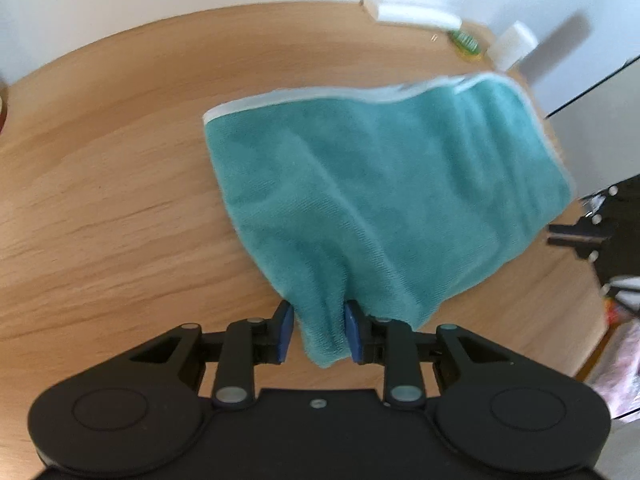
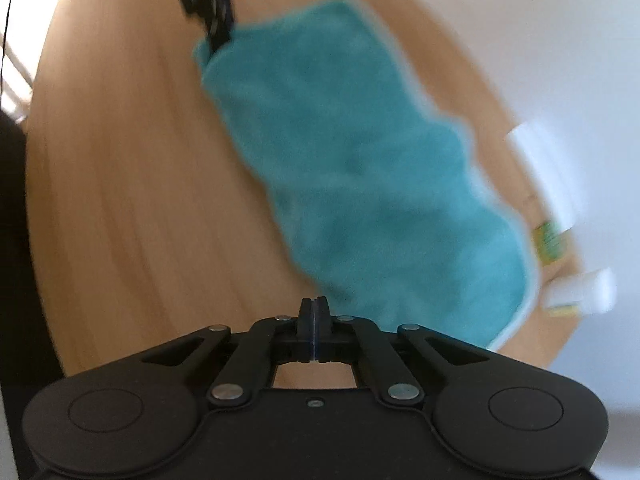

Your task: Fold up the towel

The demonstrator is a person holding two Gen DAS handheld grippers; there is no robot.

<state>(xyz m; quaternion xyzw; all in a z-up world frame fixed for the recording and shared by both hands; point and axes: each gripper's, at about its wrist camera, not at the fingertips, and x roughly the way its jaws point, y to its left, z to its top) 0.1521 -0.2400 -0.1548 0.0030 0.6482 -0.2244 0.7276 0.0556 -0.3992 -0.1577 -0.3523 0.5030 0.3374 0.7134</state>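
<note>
A teal towel (image 1: 380, 200) with a pale hem lies folded over on the round wooden table (image 1: 100, 200). My left gripper (image 1: 319, 332) is shut on the towel's near corner, which bunches between the blue pads. In the right wrist view the towel (image 2: 360, 184) is blurred and stretches away from my right gripper (image 2: 315, 308). That gripper's jaws are pressed together with nothing visible between them, just left of the towel's near end. The left gripper (image 2: 208, 4) shows at the towel's far corner.
White blocks (image 1: 412, 14) and a green-and-yellow item (image 1: 466, 42) sit at the table's far edge near the towel. They also show in the right wrist view (image 2: 556, 240). The right gripper's body (image 1: 592, 232) is at the table's right edge.
</note>
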